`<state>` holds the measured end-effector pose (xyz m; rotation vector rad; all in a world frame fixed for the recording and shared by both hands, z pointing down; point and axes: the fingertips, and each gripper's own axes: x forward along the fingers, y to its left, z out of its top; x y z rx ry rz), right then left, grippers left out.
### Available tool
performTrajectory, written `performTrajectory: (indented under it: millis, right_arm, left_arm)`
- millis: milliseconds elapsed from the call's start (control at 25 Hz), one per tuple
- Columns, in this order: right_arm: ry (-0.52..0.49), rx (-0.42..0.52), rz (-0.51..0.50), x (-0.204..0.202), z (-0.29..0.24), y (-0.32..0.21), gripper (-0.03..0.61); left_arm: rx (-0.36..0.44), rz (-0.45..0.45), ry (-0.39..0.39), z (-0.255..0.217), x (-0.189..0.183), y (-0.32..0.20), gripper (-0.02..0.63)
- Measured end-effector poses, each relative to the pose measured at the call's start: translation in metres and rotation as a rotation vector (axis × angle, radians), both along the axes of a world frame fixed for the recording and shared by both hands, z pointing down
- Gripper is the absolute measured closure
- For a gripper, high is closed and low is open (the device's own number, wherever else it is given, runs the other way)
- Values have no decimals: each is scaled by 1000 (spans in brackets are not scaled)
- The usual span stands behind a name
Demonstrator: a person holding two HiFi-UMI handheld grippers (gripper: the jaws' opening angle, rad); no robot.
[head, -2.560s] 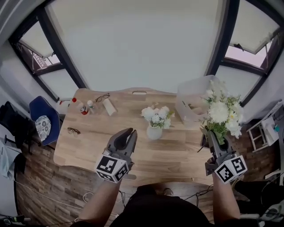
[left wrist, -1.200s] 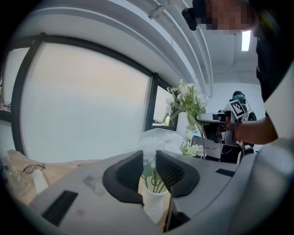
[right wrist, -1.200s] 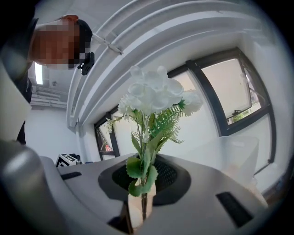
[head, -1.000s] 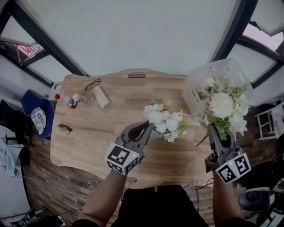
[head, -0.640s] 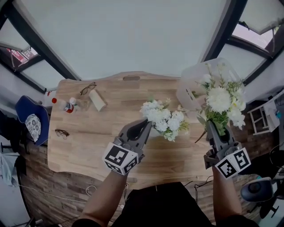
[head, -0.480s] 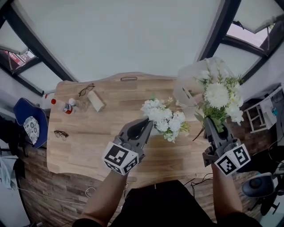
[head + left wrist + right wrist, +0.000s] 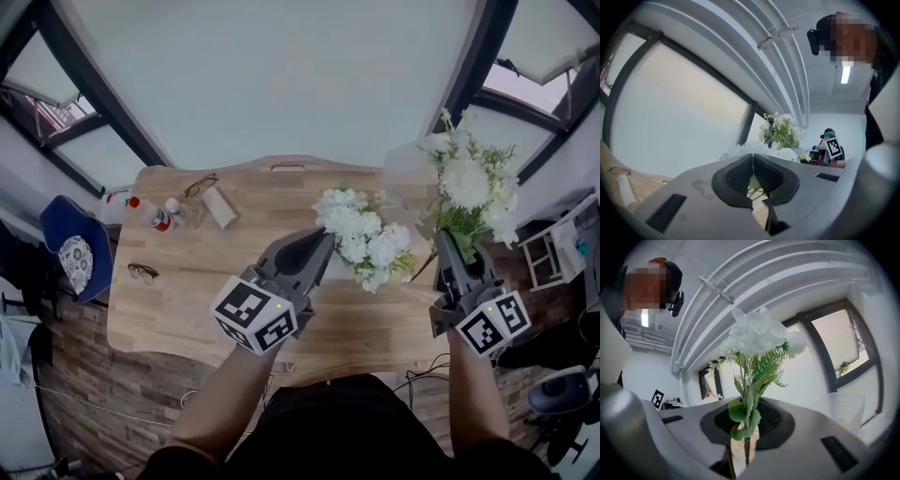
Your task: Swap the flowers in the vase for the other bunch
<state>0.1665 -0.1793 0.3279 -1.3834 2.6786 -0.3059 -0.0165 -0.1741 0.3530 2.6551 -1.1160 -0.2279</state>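
The left hand-held gripper (image 7: 328,238) is clenched on the thin stems of the small bunch (image 7: 366,239), its jaws all but together in the left gripper view. A few seconds ago that bunch stood in the white vase on the desk (image 7: 187,305) and this hand-held gripper hung open short of it. Now the bunch is out of the vase and held above the desk, its blooms tipped to the right, higher than a second ago. The vase cannot be made out; the left hand-held gripper covers the place where it stood. The right hand-held gripper (image 7: 447,246) grasps the stems of the big bunch (image 7: 473,192), as it did in every earlier frame, and holds it upright, also a little higher than before. The two bunches are near each other but apart. Behind the big bunch a clear bin (image 7: 405,178) stands at the desk's far right corner, partly hidden by the blooms. On the desk's left part lie glasses (image 7: 202,185), a pale block (image 7: 221,206), small bottles (image 7: 159,214) and a second pair (image 7: 142,272). A blue chair (image 7: 70,258) stands off the desk's left edge.
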Motion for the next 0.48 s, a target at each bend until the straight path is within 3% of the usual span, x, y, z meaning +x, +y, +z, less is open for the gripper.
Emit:
performTrajectory:
  millis: [240,480]
  right_arm:
    - [-32,40,-35,-13,-11,3,506]
    - [-58,60,-82,-21,-17,9,506]
  left_arm:
    - [84,-12,23,-36,-15,12,600]
    - [114,-65,44,-60,-24,26,600]
